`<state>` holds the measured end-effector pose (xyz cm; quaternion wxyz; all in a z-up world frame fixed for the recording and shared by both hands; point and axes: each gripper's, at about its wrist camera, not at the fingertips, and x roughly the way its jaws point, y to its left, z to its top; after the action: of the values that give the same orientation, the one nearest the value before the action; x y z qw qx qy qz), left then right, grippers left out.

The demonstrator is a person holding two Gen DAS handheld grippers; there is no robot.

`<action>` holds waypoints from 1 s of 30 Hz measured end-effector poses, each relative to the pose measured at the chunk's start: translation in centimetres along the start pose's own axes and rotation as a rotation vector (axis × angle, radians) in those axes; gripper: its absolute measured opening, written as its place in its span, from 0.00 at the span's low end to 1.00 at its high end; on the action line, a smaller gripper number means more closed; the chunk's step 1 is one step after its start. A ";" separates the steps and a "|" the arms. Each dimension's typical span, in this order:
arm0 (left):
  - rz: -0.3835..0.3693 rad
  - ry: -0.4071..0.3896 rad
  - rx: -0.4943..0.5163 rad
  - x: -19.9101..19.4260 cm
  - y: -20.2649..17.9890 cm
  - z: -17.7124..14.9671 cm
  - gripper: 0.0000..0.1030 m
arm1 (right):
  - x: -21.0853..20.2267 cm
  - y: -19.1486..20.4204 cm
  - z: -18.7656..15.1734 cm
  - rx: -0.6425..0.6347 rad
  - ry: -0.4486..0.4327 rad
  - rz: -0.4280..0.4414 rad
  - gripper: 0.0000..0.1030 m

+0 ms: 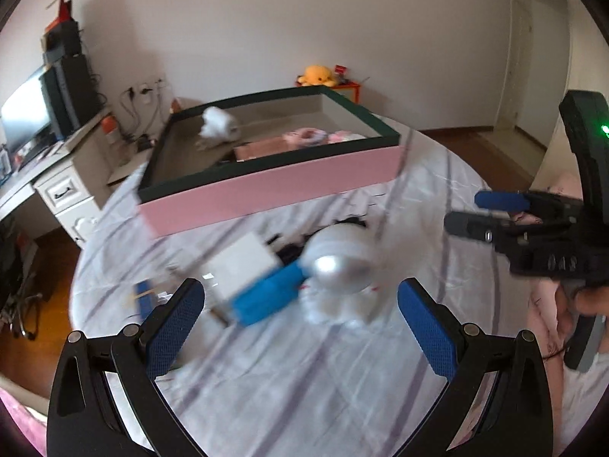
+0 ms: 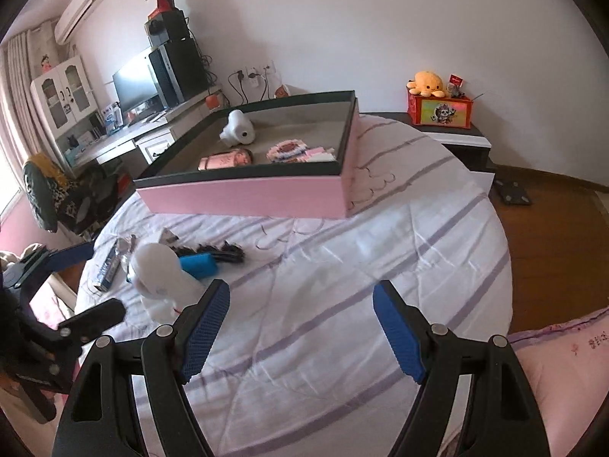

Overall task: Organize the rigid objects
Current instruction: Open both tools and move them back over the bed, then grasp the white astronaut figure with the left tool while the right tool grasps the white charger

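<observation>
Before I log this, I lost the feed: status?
Left claw open, empty. Right claw open, empty. White toy loose on bed, pink box beyond. Nothing blocking.

Left gripper [image 1: 300, 306] and right gripper [image 2: 300, 314]: jaws wide apart, empty.

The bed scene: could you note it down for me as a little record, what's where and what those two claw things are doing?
Surface: bed with striped white sheet
Box: pink tray with dark rim, at the far side of the bed
In box: white hairdryer-like item, pink items
Loose on sheet: white rounded object, blue object, dark cord, long flat packet
Left gripper: open, empty, pointed at the loose pile
Right gripper: open, empty, over bare sheet
Background: yellow plush on a red box
</observation>
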<state>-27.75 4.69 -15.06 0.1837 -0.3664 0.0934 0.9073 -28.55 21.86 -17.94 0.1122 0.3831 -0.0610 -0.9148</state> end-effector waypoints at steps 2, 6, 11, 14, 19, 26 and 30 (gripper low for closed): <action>0.005 0.009 0.004 1.0 -0.7 0.6 1.00 | 0.2 -0.6 -0.6 0.019 0.013 0.012 0.77; 0.017 0.005 0.019 2.4 -1.6 1.4 0.99 | 0.5 -1.9 -1.5 0.056 0.029 0.016 0.77; -0.031 0.050 0.038 3.6 -1.6 1.3 0.52 | 0.7 -2.5 -1.6 0.077 0.037 0.028 0.77; -0.048 0.046 0.005 3.1 -0.9 1.0 0.52 | 0.8 -2.2 -1.5 0.072 0.035 0.034 0.77; -0.050 0.025 -0.034 0.6 1.0 0.0 0.52 | 1.9 -0.3 -1.4 0.039 0.051 0.053 0.77; -0.002 -0.006 -0.086 -2.7 4.9 -1.5 0.52 | 3.1 4.4 -1.0 -0.041 0.058 0.099 0.77; 0.031 -0.011 -0.131 -3.6 7.4 -2.5 0.52 | 4.0 7.7 -0.3 -0.104 0.054 0.121 0.77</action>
<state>-26.78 -3.79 -14.04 0.1457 -0.3711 0.0383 0.9163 -29.89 13.37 -19.37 0.1888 0.3970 -0.0333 -0.8975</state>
